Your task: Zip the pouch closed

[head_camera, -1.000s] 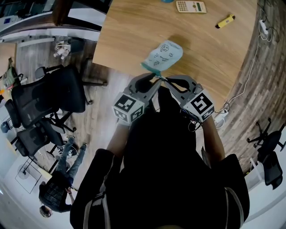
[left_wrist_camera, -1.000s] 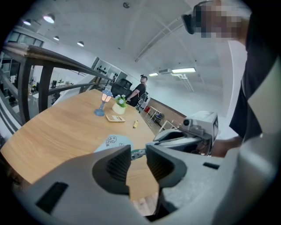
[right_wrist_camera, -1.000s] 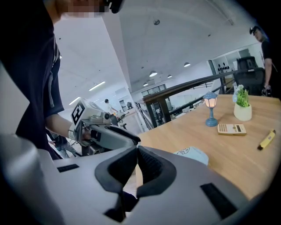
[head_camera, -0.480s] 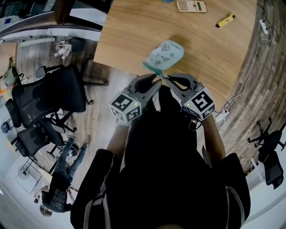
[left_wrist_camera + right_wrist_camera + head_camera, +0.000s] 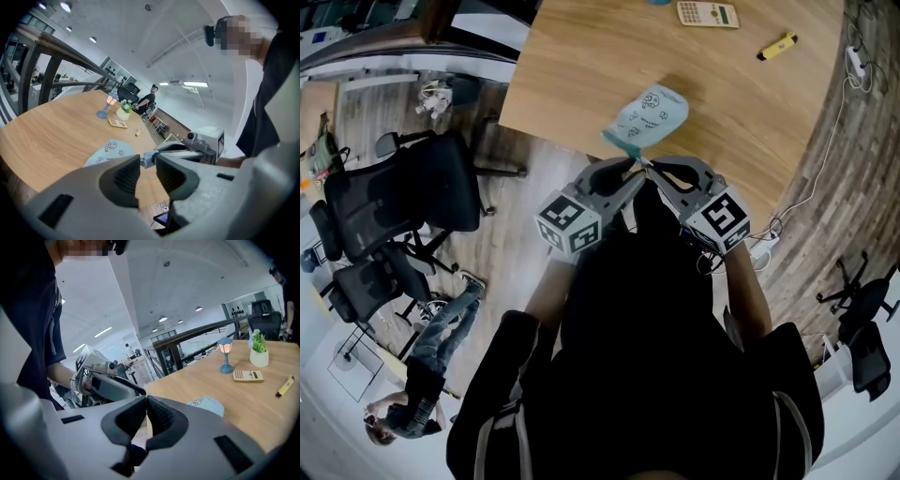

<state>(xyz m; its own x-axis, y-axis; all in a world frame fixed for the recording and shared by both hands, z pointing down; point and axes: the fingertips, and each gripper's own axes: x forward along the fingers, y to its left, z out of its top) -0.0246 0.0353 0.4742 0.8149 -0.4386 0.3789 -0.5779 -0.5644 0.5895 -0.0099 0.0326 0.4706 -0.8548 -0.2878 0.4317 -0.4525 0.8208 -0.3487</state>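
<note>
Wooden table (image 5: 581,66), pale teal pouch (image 5: 649,114), cartoon print

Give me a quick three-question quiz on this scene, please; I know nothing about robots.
1. True or false: the pouch lies close to an edge of the table.
2. In the head view, what colour is the marker to the right of the calculator? A yellow, B red, C green.
3. Which one has its jaws pressed together: the left gripper or the right gripper?
Key: 1 true; 2 A; 3 the right gripper.
</note>
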